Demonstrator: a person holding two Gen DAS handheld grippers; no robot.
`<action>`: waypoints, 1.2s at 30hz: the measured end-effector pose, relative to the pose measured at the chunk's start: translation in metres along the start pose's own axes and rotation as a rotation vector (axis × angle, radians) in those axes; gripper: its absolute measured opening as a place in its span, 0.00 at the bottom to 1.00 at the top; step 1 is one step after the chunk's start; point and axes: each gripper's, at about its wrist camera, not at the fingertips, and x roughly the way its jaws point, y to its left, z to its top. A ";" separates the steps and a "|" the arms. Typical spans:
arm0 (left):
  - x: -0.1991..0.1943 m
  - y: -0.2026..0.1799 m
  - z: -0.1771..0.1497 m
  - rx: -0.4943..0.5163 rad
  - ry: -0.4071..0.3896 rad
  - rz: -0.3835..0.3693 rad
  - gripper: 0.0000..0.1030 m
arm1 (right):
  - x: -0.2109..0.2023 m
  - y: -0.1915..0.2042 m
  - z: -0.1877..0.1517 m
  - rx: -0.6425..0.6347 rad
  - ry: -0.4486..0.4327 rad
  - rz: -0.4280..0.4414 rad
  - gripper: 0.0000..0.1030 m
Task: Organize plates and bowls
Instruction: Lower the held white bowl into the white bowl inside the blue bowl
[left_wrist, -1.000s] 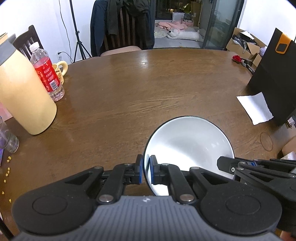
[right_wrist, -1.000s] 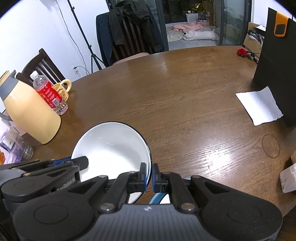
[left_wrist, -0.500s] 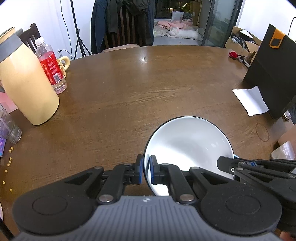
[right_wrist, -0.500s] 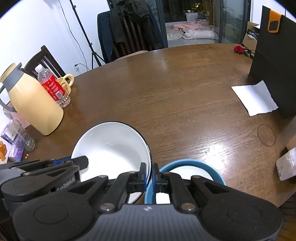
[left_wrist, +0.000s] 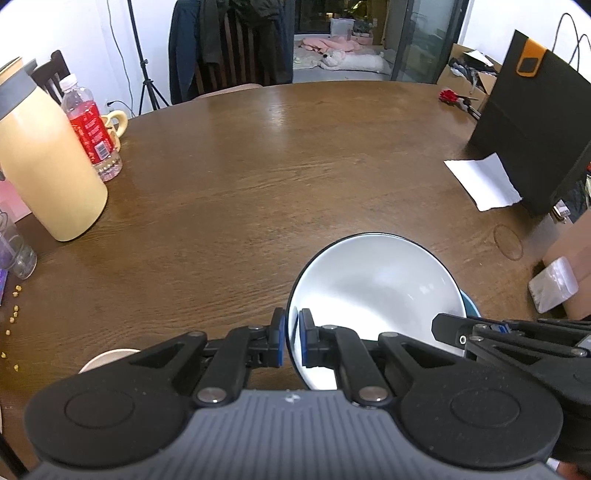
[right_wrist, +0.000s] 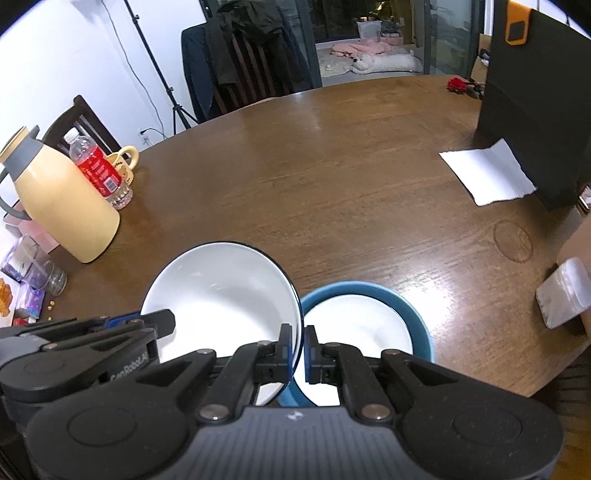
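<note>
white bowl (right_wrist: 229, 288): dark-rimmed, tilted, lifted | blue bowl (right_wrist: 413, 314): upright, just beside

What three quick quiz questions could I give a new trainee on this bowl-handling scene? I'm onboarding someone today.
1. True or false: both grippers grip the rim of one white bowl.
2. Which dish shows just right of the white bowl in the right wrist view? A) blue bowl B) glass plate C) red cup
3. Fill in: the red-labelled bottle stands beside the cream ____.

Key: 1 true: left gripper and right gripper each pinch the rim. 2 A, the blue bowl. 3 jug.
</note>
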 end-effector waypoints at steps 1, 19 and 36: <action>0.000 -0.002 -0.001 0.003 0.001 -0.003 0.08 | -0.001 -0.003 -0.001 0.005 0.000 -0.003 0.05; 0.016 -0.037 0.001 0.064 0.017 -0.042 0.08 | 0.000 -0.040 -0.008 0.078 -0.005 -0.034 0.05; 0.039 -0.062 0.002 0.093 0.047 -0.066 0.08 | 0.016 -0.070 -0.008 0.111 0.017 -0.056 0.05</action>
